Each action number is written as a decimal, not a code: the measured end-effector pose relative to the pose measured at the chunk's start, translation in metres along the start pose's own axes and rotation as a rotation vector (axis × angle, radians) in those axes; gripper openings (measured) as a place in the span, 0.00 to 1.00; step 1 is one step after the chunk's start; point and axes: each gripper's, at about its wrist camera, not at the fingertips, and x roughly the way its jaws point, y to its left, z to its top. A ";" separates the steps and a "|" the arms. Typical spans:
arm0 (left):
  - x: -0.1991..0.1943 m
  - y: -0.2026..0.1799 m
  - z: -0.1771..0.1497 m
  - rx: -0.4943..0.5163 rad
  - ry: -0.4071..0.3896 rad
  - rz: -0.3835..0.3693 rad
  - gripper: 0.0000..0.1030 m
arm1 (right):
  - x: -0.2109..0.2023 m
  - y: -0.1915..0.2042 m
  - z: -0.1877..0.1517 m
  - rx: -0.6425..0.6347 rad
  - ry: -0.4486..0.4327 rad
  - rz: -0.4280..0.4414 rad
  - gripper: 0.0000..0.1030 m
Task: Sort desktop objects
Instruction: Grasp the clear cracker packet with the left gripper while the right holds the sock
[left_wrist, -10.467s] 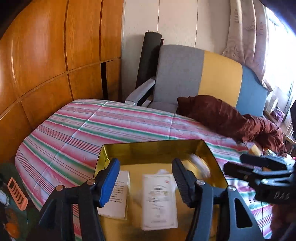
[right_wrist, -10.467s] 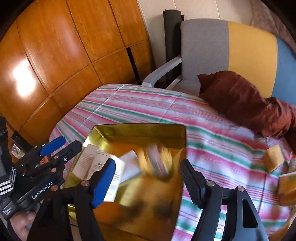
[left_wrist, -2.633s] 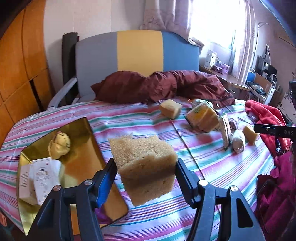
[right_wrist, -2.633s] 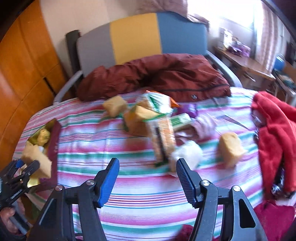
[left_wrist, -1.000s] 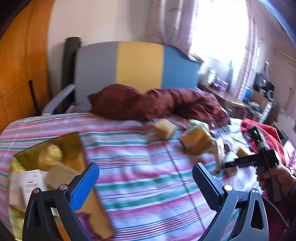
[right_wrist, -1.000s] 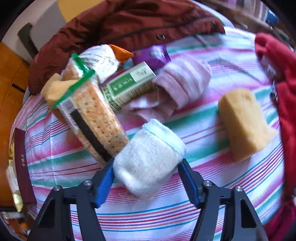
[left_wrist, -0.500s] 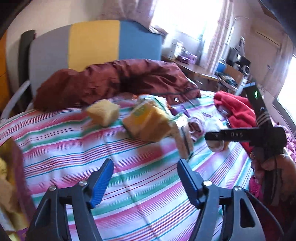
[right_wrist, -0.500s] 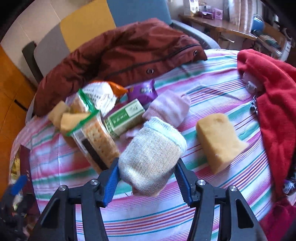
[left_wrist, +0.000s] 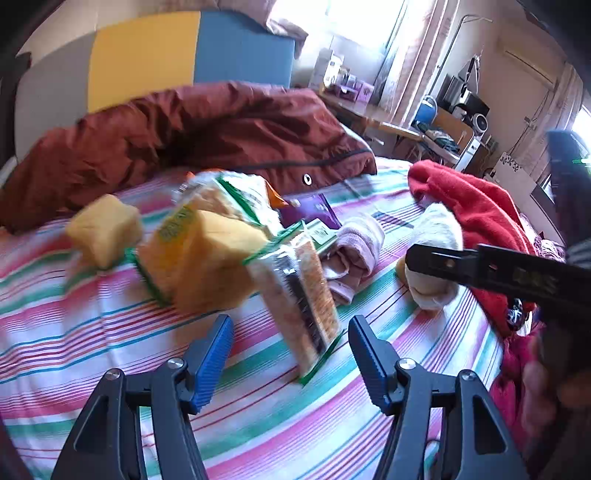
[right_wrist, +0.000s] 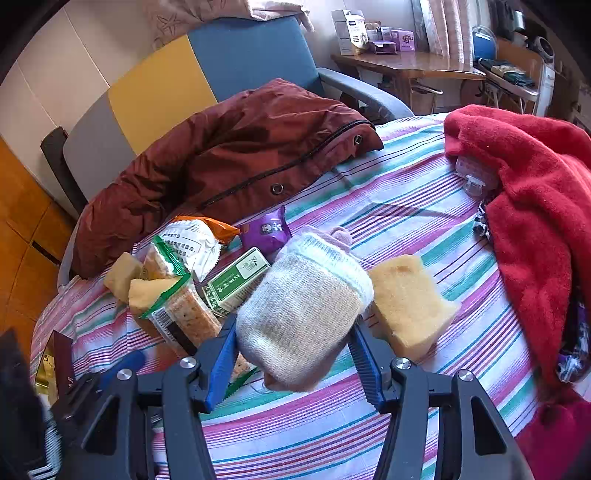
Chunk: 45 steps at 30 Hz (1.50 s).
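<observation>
My right gripper (right_wrist: 293, 328) is shut on a rolled white sock (right_wrist: 303, 310) and holds it just above the striped cloth (right_wrist: 388, 206). The same sock (left_wrist: 436, 236) shows in the left wrist view, behind one black finger (left_wrist: 461, 264) of that gripper. My left gripper (left_wrist: 290, 325) hangs over the pile with its jaws closing. The near end of a cracker packet (left_wrist: 299, 291) lies between its blue pads, which do not touch it. Around the packet lie yellow sponges (left_wrist: 218, 258), a green box (right_wrist: 240, 280), a purple packet (right_wrist: 266, 229) and a pink sock (left_wrist: 354, 243).
A maroon jacket (right_wrist: 240, 155) lies at the back against a grey, yellow and blue chair (right_wrist: 166, 88). A red blanket (right_wrist: 535, 184) covers the right edge. Another sponge (right_wrist: 406, 302) lies right of the held sock. The gold tray's edge (right_wrist: 44, 365) shows far left.
My left gripper swung right from the gold tray to the pile and its jaws narrowed. The right gripper rose with the white sock off the cloth.
</observation>
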 end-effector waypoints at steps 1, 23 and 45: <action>0.007 -0.002 0.002 -0.002 0.008 0.014 0.64 | 0.000 0.000 0.000 -0.003 -0.003 0.002 0.57; 0.023 -0.006 0.002 0.003 -0.008 0.062 0.35 | 0.005 0.004 0.000 -0.045 0.018 0.023 0.57; -0.092 0.072 -0.064 -0.097 -0.098 0.134 0.22 | 0.010 0.059 -0.023 -0.311 0.041 0.072 0.57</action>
